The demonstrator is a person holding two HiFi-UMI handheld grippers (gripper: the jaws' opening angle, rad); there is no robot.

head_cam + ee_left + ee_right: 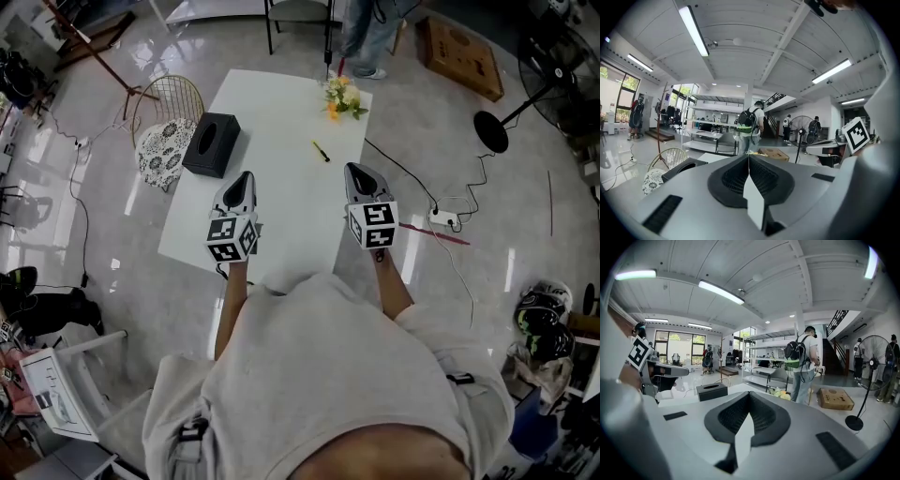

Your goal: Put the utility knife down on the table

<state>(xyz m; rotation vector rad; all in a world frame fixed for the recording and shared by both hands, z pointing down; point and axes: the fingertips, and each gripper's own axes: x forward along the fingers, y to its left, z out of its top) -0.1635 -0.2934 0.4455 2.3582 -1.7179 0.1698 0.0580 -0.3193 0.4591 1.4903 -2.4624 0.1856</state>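
Note:
The utility knife point(321, 151), a slim yellow and black tool, lies flat on the white table point(281, 187), past both grippers and between them. My left gripper point(244, 176) hovers over the table's near left part, jaws shut with nothing in them; in the left gripper view point(749, 157) the pads meet in a thin line. My right gripper point(355, 170) hangs at the table's near right edge, also shut and empty, its jaws closed together in the right gripper view point(750, 395). The knife is hidden in both gripper views.
A black tissue box point(211, 143) sits at the table's left edge, a small bunch of flowers point(343, 98) at the far end. A wire chair point(169, 103) stands left of the table. A power strip point(442, 218) and cables lie on the floor at the right. A person point(370, 37) stands beyond the table.

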